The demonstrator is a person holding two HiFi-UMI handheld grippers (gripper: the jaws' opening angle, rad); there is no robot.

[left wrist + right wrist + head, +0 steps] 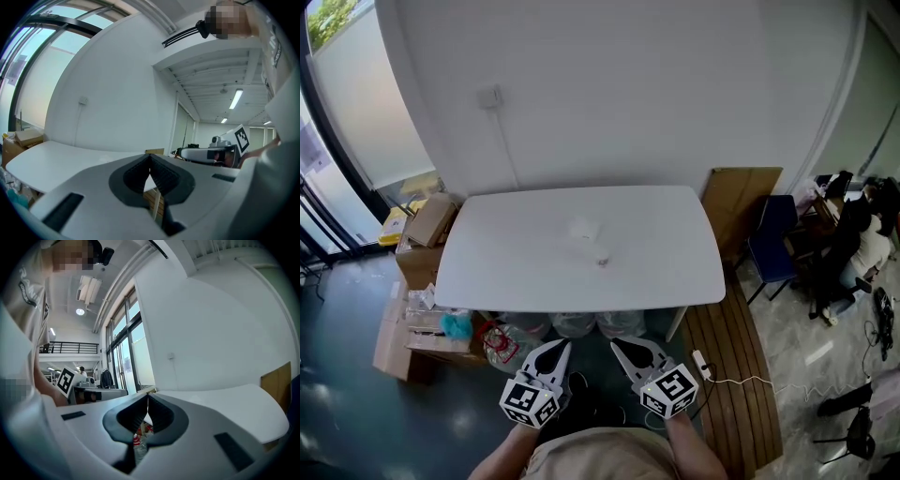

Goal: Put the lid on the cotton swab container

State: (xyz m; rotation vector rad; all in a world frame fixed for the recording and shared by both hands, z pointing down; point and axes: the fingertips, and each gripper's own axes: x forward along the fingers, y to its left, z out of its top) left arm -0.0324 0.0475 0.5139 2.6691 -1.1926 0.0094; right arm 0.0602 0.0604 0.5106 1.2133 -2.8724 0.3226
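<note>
Left tool (561,352), right tool (623,352): jaws were pressed together, empty, held low before the table (487,272) edge. Cotton swab container (583,230) lay mid-table, straight ahead, well apart from both, neither nearer

Two tongs (564,345) (616,343), one table (506,267), two small white items (584,229)

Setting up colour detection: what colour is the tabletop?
The tabletop is plain white, best seen in the head view.
</note>
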